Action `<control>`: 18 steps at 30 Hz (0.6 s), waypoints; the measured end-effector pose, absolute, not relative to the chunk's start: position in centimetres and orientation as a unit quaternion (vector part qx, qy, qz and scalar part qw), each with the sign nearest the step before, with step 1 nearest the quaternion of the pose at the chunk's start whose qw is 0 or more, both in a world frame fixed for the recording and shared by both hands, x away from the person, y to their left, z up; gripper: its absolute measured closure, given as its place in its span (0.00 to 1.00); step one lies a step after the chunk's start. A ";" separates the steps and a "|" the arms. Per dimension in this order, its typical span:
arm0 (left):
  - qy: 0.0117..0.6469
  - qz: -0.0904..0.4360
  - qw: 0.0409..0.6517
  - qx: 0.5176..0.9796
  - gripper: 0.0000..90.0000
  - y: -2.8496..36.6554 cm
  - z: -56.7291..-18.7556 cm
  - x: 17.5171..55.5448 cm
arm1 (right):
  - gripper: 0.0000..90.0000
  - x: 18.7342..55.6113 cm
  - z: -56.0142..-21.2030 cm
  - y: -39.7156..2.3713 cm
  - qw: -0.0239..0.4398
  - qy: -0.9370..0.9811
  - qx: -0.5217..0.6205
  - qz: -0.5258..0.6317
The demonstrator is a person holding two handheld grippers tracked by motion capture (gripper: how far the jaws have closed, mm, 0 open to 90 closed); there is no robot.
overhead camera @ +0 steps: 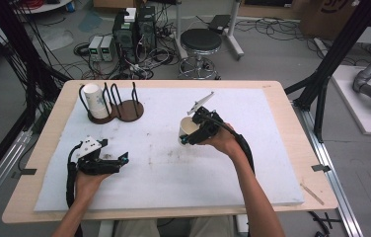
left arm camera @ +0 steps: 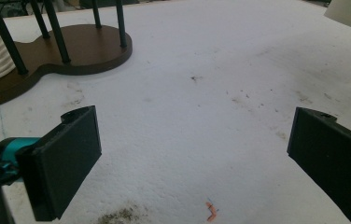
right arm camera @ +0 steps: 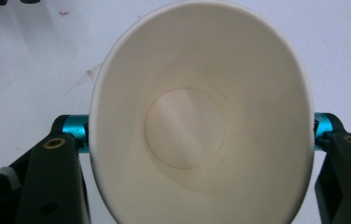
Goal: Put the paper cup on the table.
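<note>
Paper cup [right arm camera: 197,126], smooth, squeezed oval, is clamped by right gripper [right arm camera: 197,140], its base cut off at frame bottom; left gripper [left arm camera: 192,154] stands released over grainy white foam [left arm camera: 201,70].

I count two paper cups: one cup [overhead camera: 188,129] clamped in my right tool [overhead camera: 191,134], one cup [overhead camera: 96,101] in the rack [overhead camera: 124,109]. One rack, two tools counting the left tool [overhead camera: 117,159], one table [overhead camera: 173,153], one stool [overhead camera: 201,42].
</note>
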State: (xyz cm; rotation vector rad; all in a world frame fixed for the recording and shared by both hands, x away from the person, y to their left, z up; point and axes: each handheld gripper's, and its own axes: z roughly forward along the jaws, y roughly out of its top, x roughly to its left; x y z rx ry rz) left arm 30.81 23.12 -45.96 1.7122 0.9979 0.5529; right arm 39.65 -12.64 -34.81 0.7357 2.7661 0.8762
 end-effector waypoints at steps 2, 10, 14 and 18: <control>0.414 0.232 0.516 0.713 0.03 23.1 -46.0 30.8 | 0.35 39.7 -34.9 -12.6 0.075 0.921 0.246 0.292; 0.413 0.232 0.521 0.710 0.03 23.2 -46.0 30.7 | 0.35 40.1 -35.5 -12.0 0.070 0.925 0.248 0.279; 0.414 0.232 0.521 0.710 0.03 23.2 -46.0 30.7 | 0.35 40.6 -36.5 -11.2 0.067 0.930 0.250 0.262; 0.413 0.232 0.520 0.711 0.03 23.2 -46.0 30.7 | 0.35 40.9 -37.2 -10.5 0.068 0.934 0.247 0.247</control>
